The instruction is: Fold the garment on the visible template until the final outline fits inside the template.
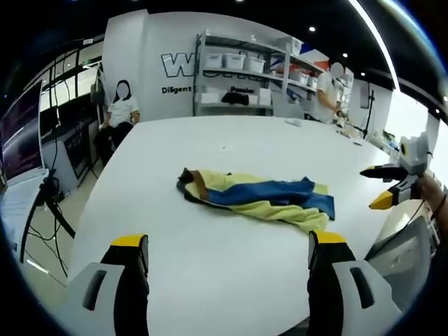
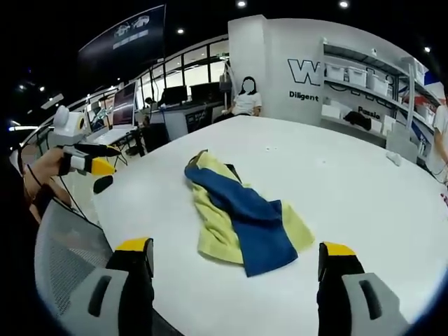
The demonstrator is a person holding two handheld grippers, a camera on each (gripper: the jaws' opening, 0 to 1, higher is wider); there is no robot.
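- Yellow-tipped jaws on the left gripper [image 1: 227,269] spread wide, nothing between them, touching nothing
- right gripper [image 2: 234,276] same deal, gaping and empty
- garment [image 1: 262,197], soft yellow and blue fabric, lies crumpled in a long rumpled heap on the smooth white table [image 1: 231,143], ahead of both

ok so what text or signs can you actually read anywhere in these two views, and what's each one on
"W", large, cut off by the shelving: on the white wall.
"Diligent", small, below it: same wall, both views.
A dark word behind the shelves, starting with "P" or "R": too blurred to read.
Hanging dark banner: pale logos, too small to read.
Storage bins: no readable labels.
Yellow and blue garment: no print visible.
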